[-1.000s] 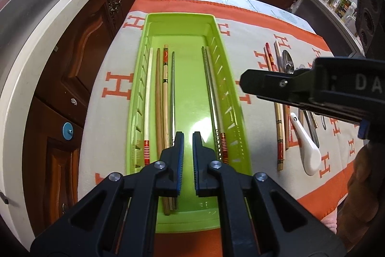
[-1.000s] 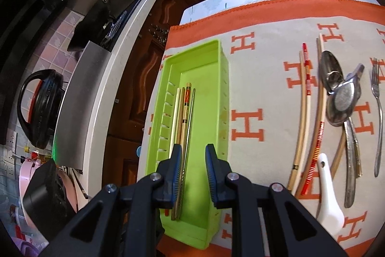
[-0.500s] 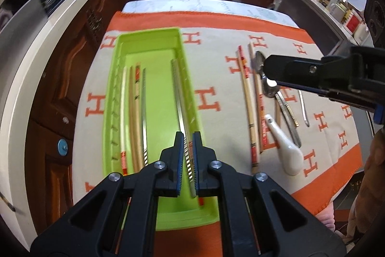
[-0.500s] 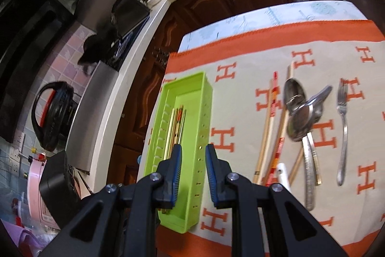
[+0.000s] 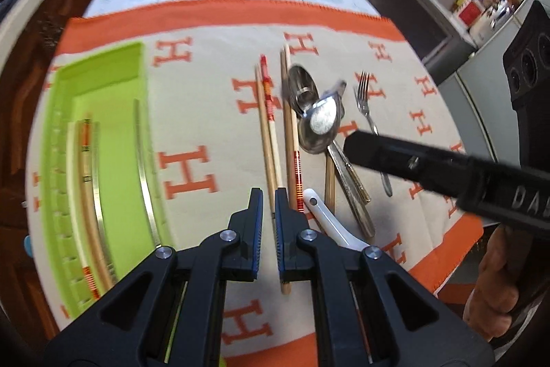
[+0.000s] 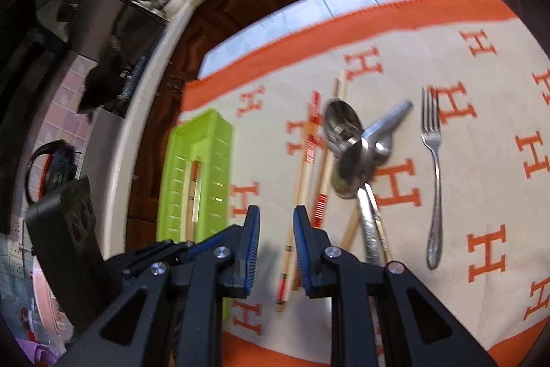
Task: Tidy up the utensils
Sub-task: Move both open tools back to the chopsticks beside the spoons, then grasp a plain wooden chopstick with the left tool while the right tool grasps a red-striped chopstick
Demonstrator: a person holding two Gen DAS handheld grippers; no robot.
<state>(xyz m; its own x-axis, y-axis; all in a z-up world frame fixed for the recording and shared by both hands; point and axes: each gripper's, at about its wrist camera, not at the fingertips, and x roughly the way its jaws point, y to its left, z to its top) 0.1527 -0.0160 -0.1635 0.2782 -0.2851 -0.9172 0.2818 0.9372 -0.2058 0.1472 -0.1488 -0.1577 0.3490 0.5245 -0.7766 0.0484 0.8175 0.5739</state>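
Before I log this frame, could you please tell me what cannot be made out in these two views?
- White spoon: left wrist view shows only part; the left claw covers its bowl. The right wrist view does not show it.
- Green tray: its near end is behind the right claw in the right wrist view, so the count inside is unclear.
- Fork: its handle is crossed by the right device in the left wrist view.
- Counter items: blurred in both views.

Green tray (image 5: 99, 71) motion-blurred, chopsticks inside indistinct; white spoon (image 5: 330, 222) partly hidden.
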